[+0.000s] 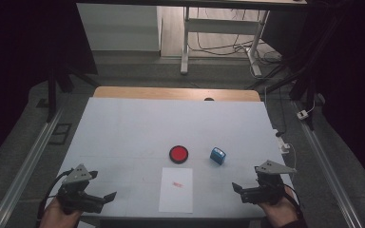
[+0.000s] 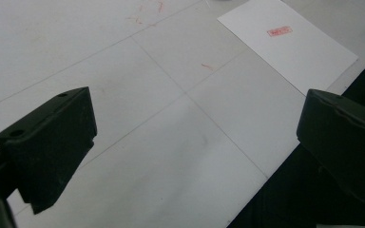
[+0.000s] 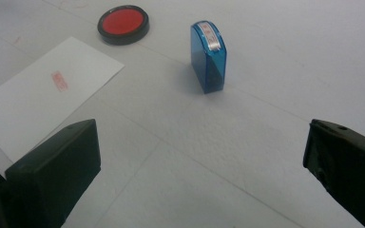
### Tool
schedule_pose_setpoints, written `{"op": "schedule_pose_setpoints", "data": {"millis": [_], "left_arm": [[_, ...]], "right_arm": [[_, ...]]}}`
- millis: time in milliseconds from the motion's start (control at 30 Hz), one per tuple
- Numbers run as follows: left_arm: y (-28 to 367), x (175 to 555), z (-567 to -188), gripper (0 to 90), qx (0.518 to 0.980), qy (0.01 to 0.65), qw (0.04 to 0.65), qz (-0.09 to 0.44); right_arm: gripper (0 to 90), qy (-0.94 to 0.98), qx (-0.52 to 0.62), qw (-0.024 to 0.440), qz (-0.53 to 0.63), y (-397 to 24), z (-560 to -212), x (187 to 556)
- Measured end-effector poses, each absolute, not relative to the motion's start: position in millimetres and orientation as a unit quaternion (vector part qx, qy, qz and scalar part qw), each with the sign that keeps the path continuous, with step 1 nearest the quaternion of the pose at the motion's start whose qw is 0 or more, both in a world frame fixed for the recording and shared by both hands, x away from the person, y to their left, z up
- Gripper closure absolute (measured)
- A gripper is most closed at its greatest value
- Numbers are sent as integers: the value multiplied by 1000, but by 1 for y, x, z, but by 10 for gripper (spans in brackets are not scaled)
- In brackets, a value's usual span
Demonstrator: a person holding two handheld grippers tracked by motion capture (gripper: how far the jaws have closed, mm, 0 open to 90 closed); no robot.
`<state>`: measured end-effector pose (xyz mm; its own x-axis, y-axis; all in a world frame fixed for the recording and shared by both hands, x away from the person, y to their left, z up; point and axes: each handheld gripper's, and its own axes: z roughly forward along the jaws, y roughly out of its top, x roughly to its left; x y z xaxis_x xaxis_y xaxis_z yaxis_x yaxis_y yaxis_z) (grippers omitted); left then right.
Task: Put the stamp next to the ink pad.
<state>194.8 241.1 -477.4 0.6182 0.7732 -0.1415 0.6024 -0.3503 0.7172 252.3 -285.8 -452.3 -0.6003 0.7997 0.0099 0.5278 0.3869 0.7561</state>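
Note:
A blue stamp [image 1: 217, 156] stands upright on the white table [image 1: 123, 123], just right of a round red ink pad [image 1: 178, 154]. In front of them lies a white sheet of paper [image 1: 176, 189] bearing a small red stamp mark. My right gripper [image 1: 246, 179] is at the front right, open, with nothing between its jaws. In the right gripper view [image 3: 202, 137] the stamp [image 3: 209, 57] stands ahead of it, apart, with the ink pad [image 3: 123, 23] and paper [image 3: 43, 95] further left. My left gripper [image 1: 102, 186] rests open at the front left [image 2: 195, 142], and the paper [image 2: 290, 42] lies beyond it.
The table's front edge [image 2: 266, 180] runs right by the left gripper's jaws. Metal rails [image 1: 33, 152] flank the table on both sides. A desk frame with cables [image 1: 218, 42] stands on the floor beyond the far edge.

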Motion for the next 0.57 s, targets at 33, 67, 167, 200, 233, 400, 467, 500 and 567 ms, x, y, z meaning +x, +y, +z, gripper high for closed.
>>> {"op": "schedule_pose_setpoints", "data": {"millis": [33,67,167,200,233,400,467,500,567], "left_arm": [[241,195,-477,0,814,423,383,112],[241,195,-477,0,814,423,383,110],[242,195,-478,0,813,424,383,111],[242,195,-478,0,813,424,383,111],[242,195,-478,0,813,425,383,111],[242,194,-478,0,812,425,383,111],[242,195,-478,0,812,427,383,110],[242,195,-478,0,811,428,383,109],[243,195,-478,0,810,428,386,108]], "right_arm": [[0,811,410,181,374,-287,-452,251],[0,810,413,181,375,-289,-453,249],[0,809,417,179,374,-292,-453,245],[0,809,418,179,372,-294,-453,244],[0,809,420,176,372,-294,-454,243],[0,809,422,176,370,-295,-454,239],[0,810,420,174,371,-296,-453,238],[0,810,420,173,371,-296,-453,238],[0,811,419,171,370,-296,-454,238]]}}
